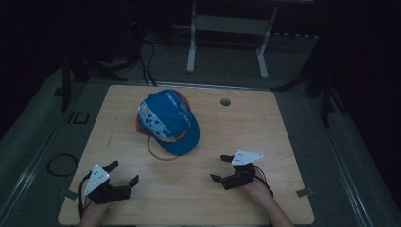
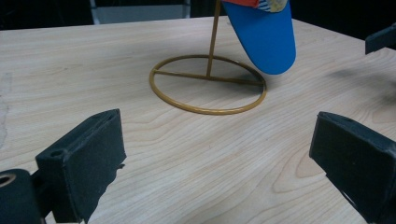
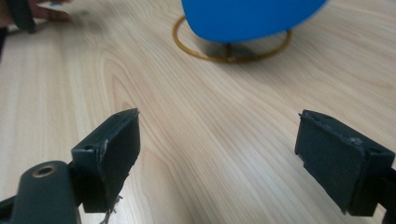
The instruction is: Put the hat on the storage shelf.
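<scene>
Both jaws stand wide and empty. Your left gripper (image 1: pixel 118 178) and right gripper (image 1: pixel 222 168) rest low on the near part of the worktop (image 1: pixel 265 123), well apart from each other.

The cap (image 1: pixel 166 122) sits on a thin gold wire stand (image 2: pixel 208 83), ahead of both jaws and between the two grippers' lines of sight. In the left gripper view, the stand's ring base lies flat straight ahead of the jaws and the blue brim (image 2: pixel 267 39) hangs ahead and to the right. In the right gripper view, the brim (image 3: pixel 247 16) is straight ahead, above the ring (image 3: pixel 231 49).

The step in hand looks like the approach to lift the cap off.
- Bring the jaws in level, one from each side of the crown.
- Don't pinch the brim tip alone, or the cap will likely swing and drag the stand.
- Keep the jaws above the ring so you don't catch the wire.
- The stand looks light, so lift straight up along the post.

The cap's long axis runs back to brim, tilted. The brim points down and toward you, slightly toward the right gripper's side. The crown faces up and away. I can't tell how the cap hooks onto the post top.
</scene>
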{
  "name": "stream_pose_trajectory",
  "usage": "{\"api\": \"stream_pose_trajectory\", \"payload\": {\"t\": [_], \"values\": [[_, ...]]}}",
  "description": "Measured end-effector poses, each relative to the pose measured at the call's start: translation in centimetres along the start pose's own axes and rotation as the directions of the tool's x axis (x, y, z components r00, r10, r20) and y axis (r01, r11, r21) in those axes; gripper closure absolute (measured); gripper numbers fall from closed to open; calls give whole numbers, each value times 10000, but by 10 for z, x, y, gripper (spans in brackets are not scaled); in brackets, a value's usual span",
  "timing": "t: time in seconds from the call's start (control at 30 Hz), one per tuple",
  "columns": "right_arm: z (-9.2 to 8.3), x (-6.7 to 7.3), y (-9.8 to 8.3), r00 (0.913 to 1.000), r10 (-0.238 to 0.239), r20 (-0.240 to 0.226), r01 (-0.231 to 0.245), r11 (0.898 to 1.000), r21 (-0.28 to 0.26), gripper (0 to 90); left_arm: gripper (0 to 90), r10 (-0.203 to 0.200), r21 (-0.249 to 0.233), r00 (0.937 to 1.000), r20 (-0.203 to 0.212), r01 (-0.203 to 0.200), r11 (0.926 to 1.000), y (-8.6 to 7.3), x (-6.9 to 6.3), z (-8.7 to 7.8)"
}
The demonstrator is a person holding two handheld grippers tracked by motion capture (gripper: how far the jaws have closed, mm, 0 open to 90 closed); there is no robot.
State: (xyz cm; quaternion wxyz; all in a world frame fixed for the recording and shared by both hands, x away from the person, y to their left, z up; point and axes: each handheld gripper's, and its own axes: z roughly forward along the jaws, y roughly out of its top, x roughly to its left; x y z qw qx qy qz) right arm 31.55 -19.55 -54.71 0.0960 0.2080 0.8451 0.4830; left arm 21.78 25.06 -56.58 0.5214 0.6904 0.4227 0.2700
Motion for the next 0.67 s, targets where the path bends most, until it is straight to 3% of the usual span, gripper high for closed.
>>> {"api": "stream_pose_trajectory", "payload": {"t": [0.2,0.4,0.67], "values": [[-8,-7,-13,9994,226,253,-228,9997,63,142,37,17,-21,10000,-5,-17,10000,0,0,0],[-16,-14,-19,9988,147,457,-149,9999,39,143,37,113,33,9999,-19,-112,9999,-1,-1,0],[-14,-15,-23,9985,179,518,-182,9998,49,143,37,203,107,9998,18,-203,9997,-1,-3,1]]}}
